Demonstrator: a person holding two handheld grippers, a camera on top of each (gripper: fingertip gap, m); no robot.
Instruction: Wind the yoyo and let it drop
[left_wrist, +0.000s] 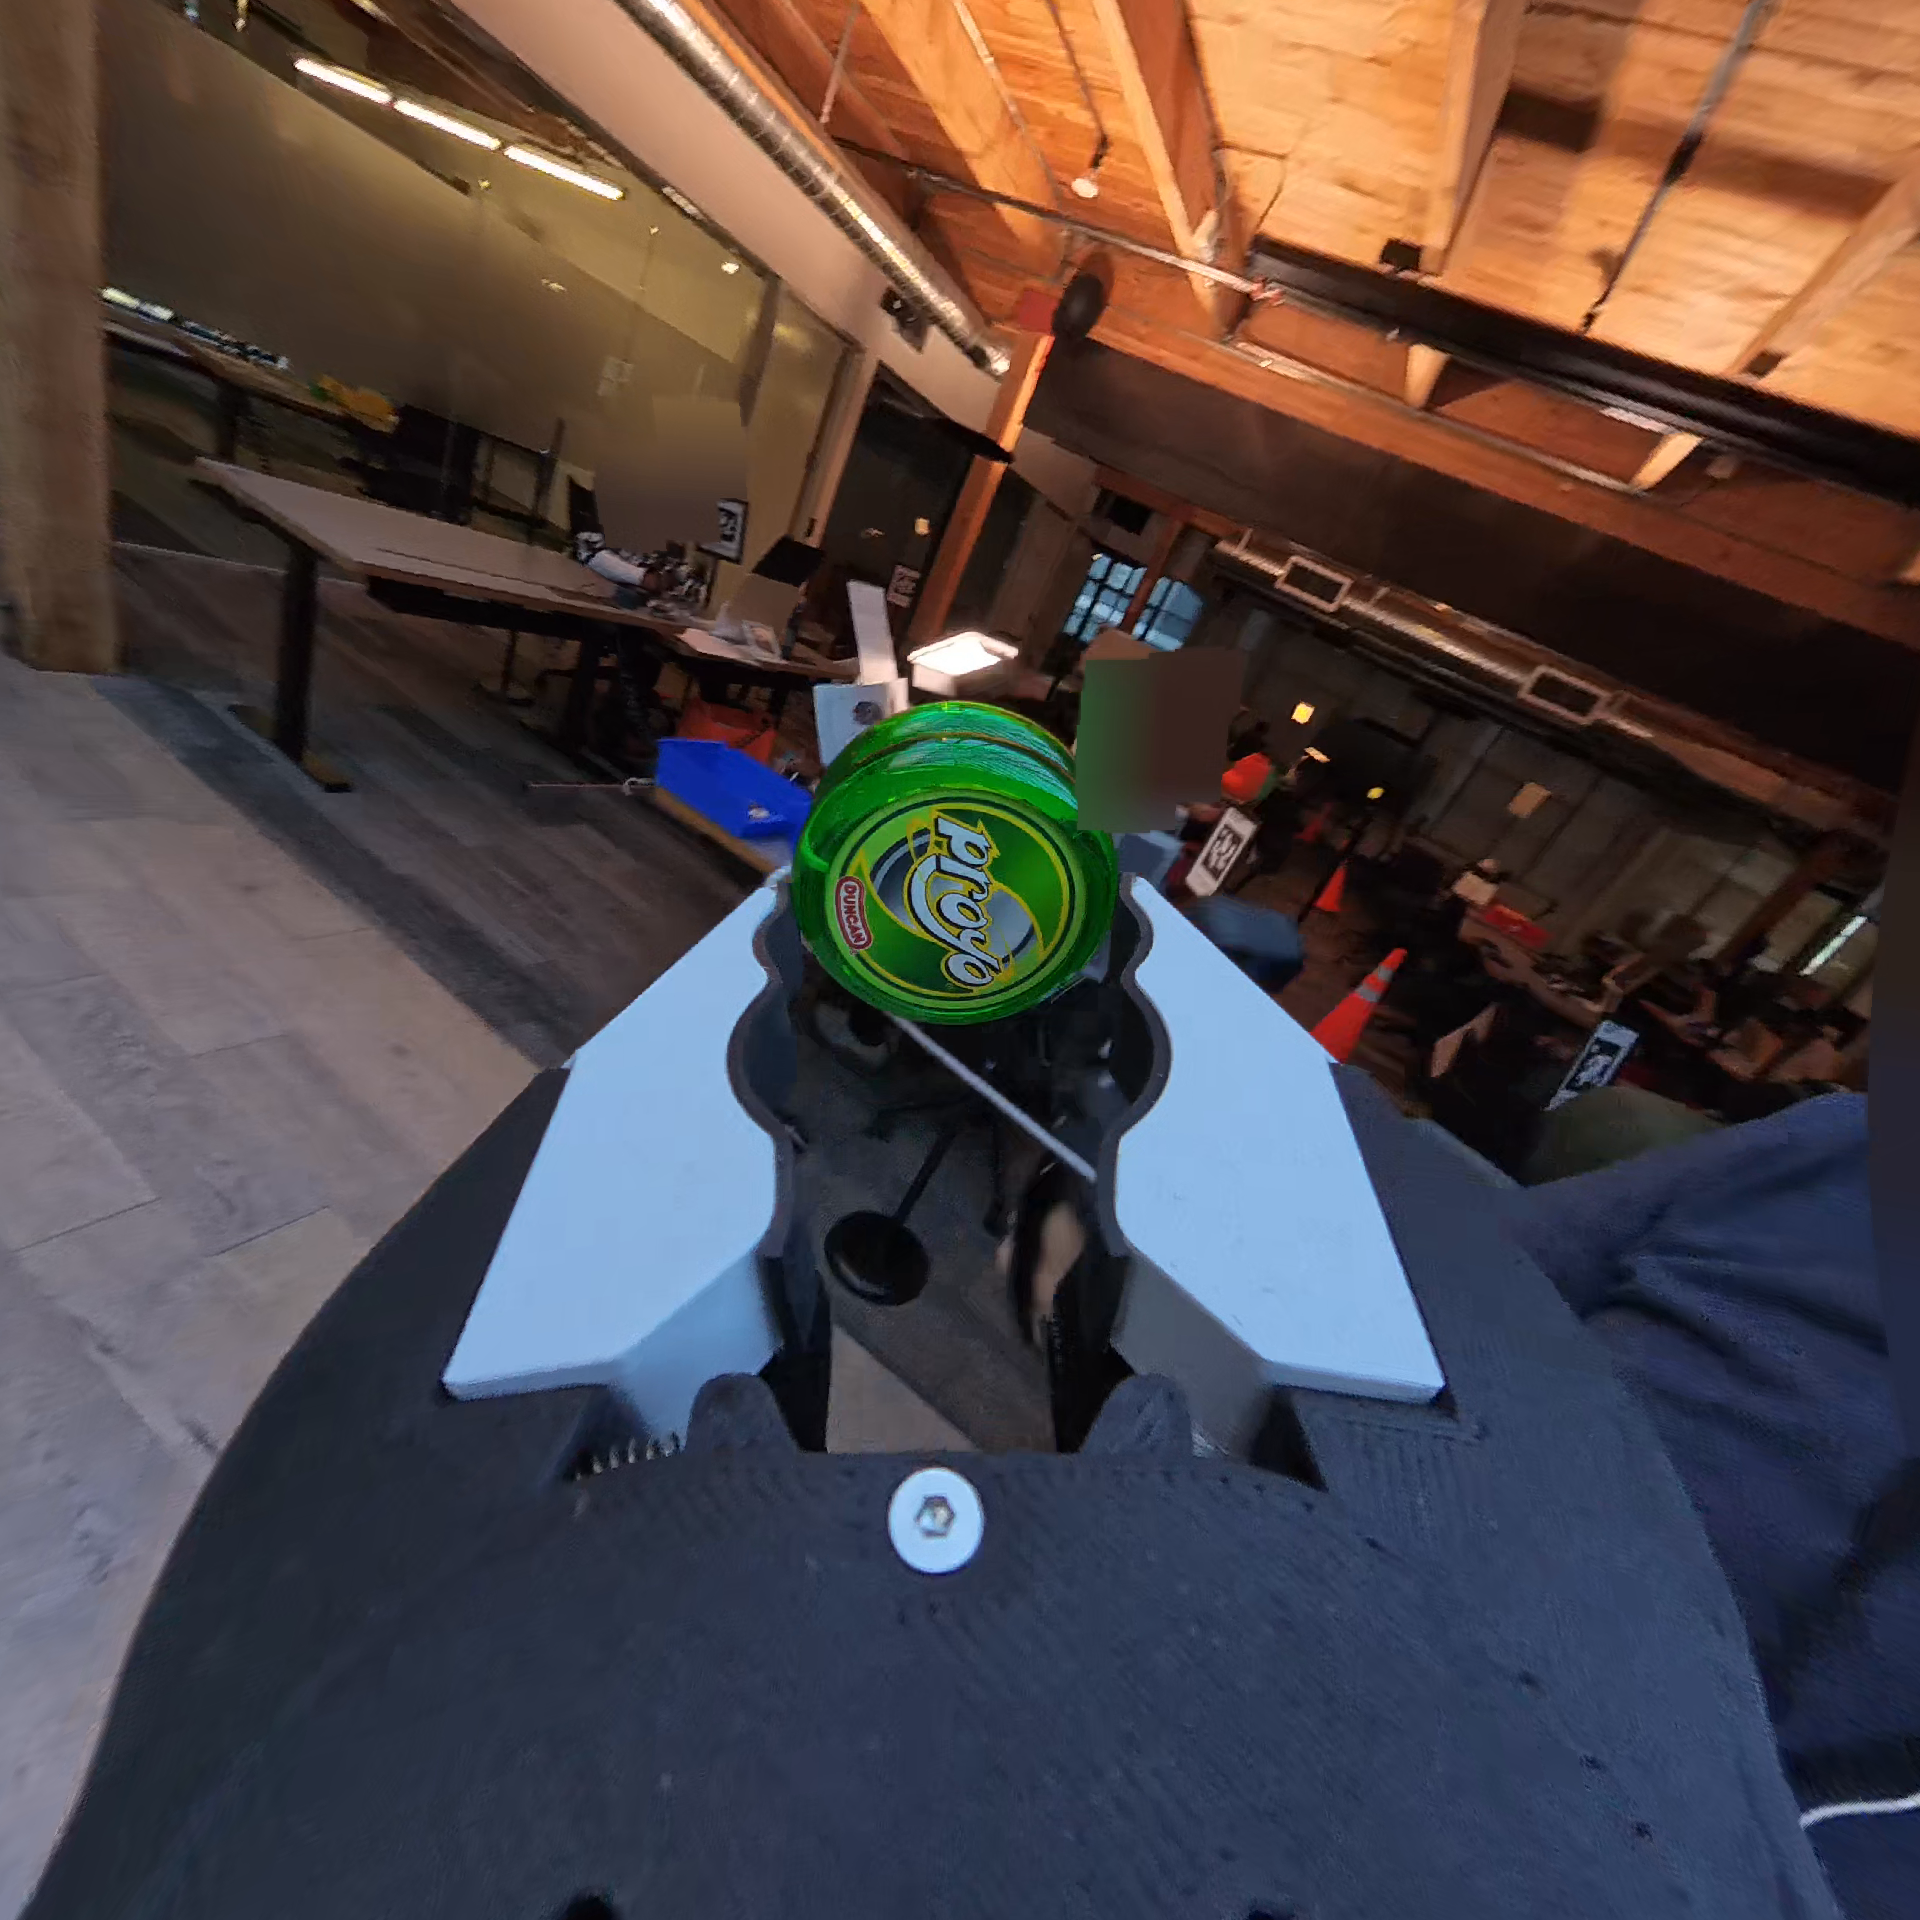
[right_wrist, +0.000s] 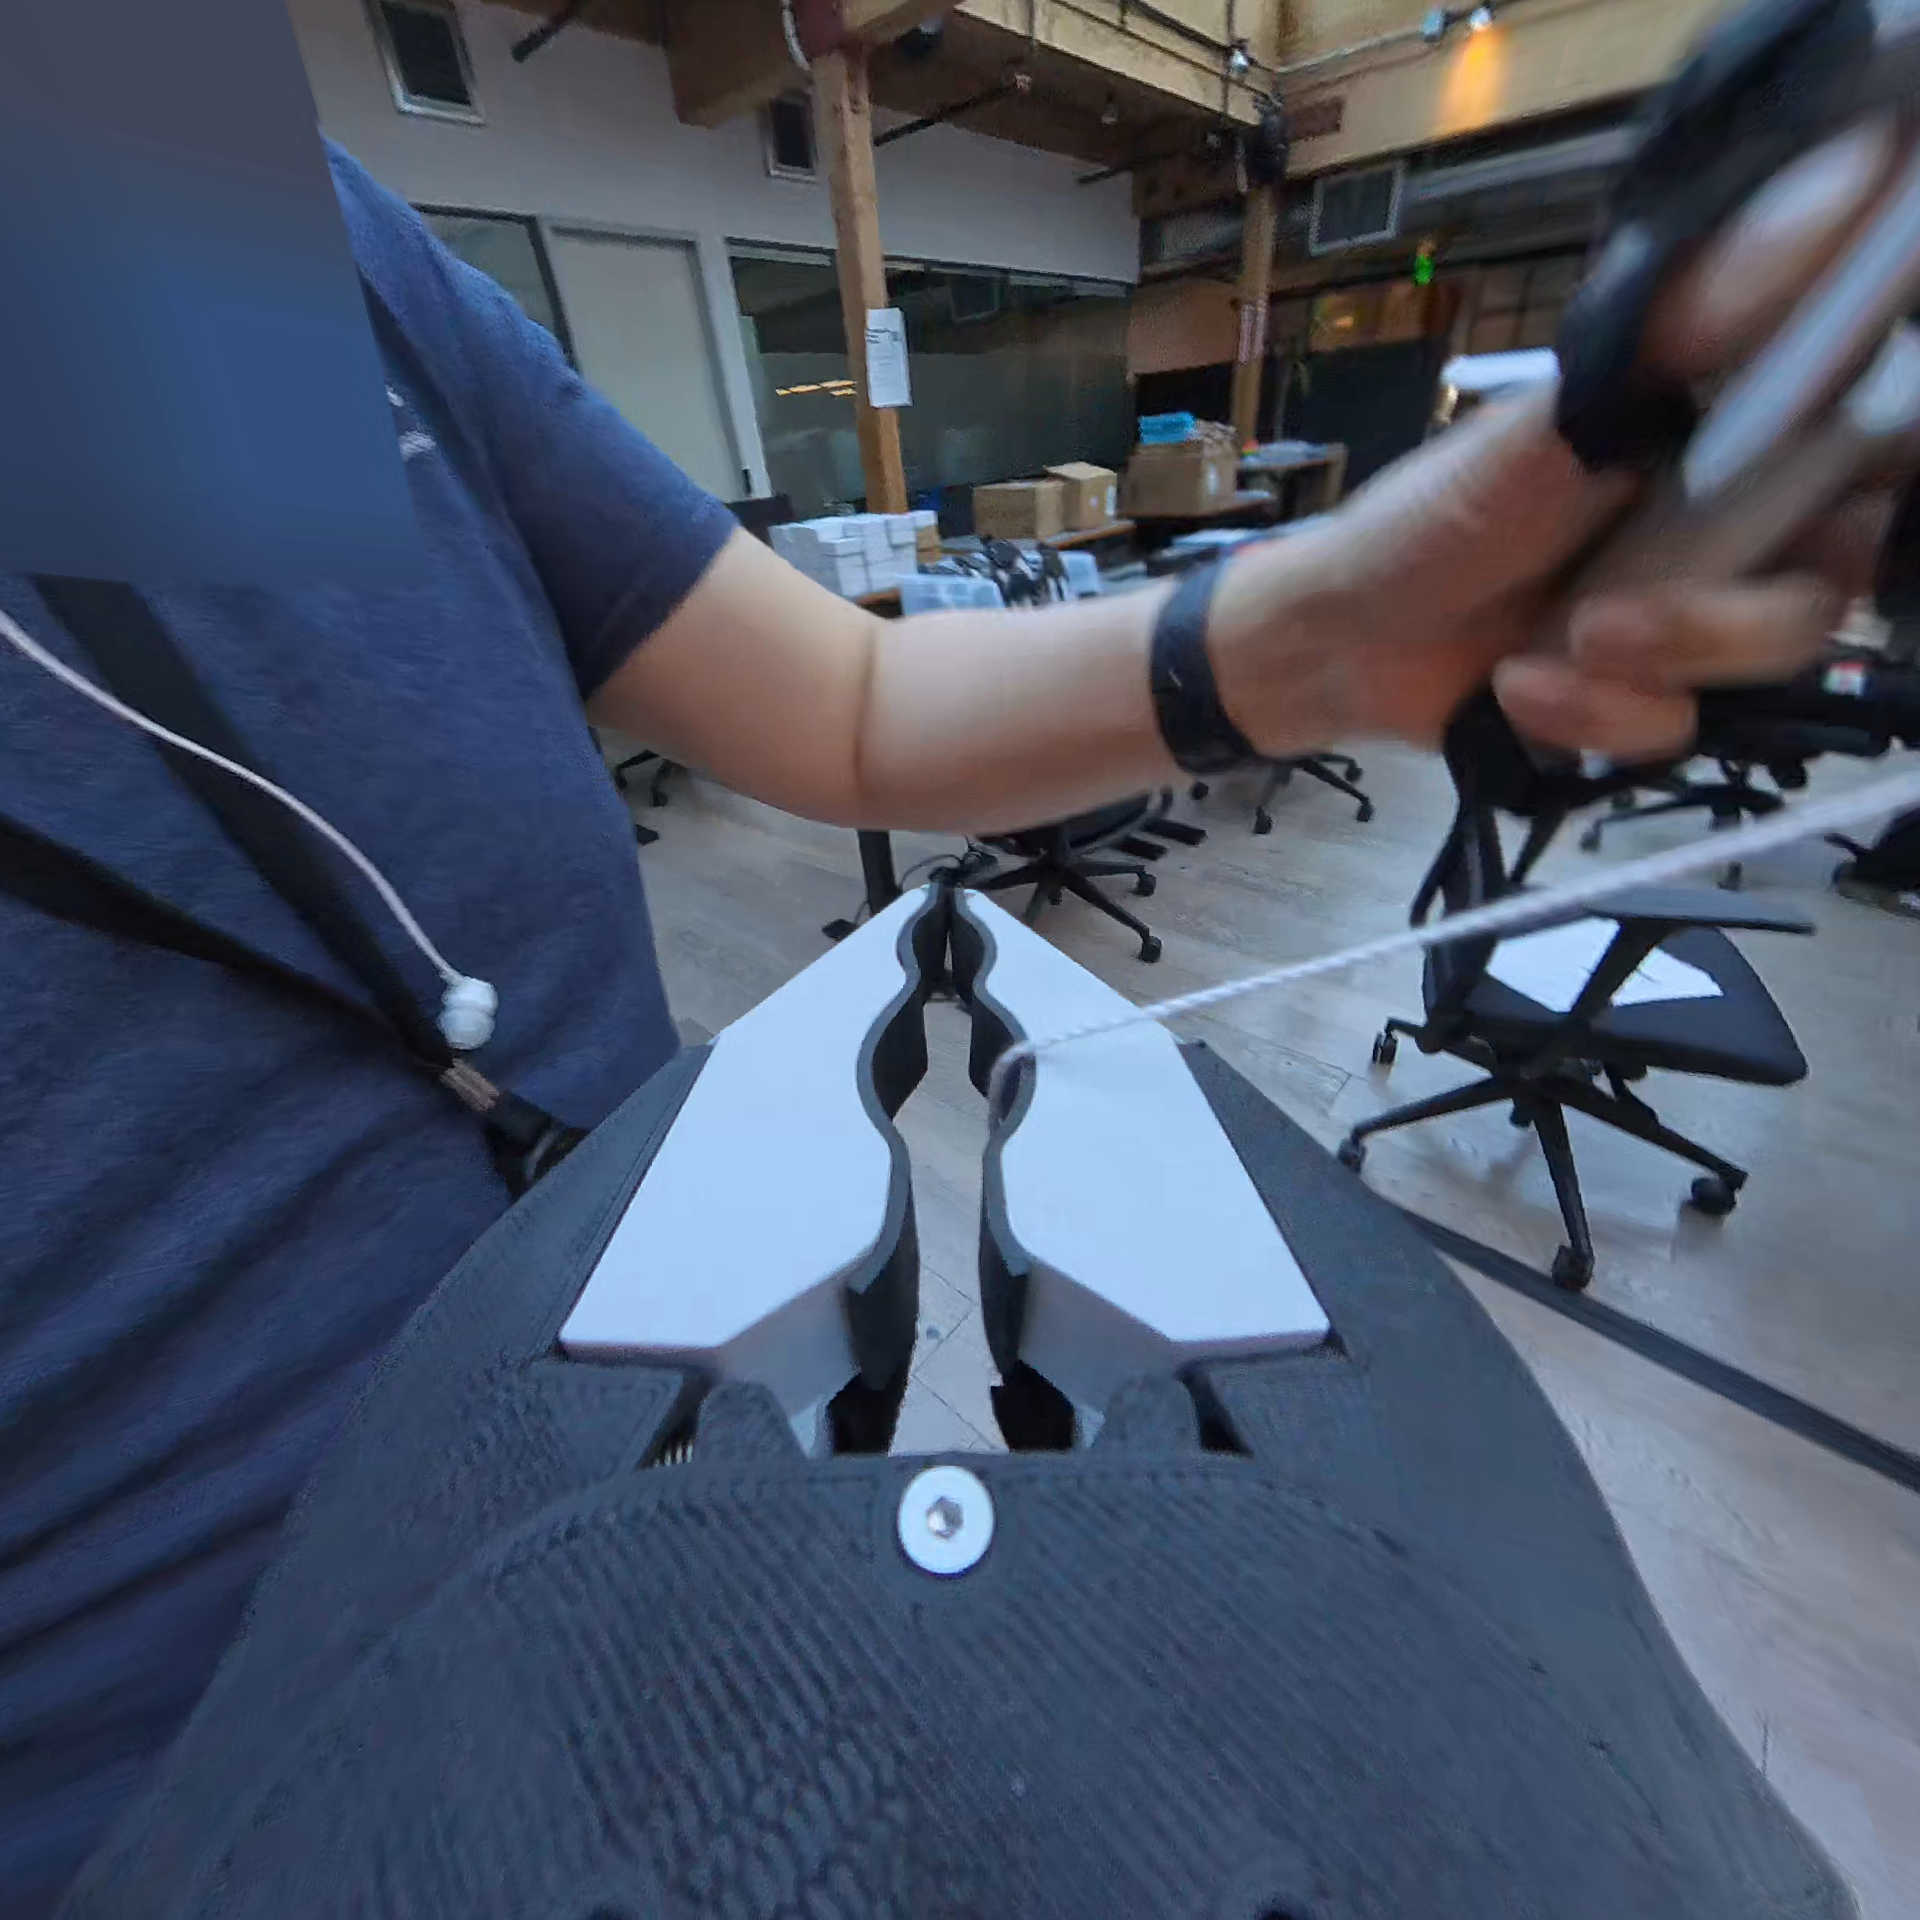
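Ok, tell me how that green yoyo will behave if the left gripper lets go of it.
The green yoyo is a round, smooth plastic disc, so it would probably slip out readily and roll if it landed. It looks light for its size. The white string runs to the right gripper, so it would likely drop and unwind rather than fall free.

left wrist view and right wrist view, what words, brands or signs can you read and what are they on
Green yoyo: a large printed logo and a small red brand badge on its face, legible; I do not copy wording.
White sheet on the wooden post: print too small to read.
Black-and-white placard in the background: patterned, blurred.
Nothing else is readable.
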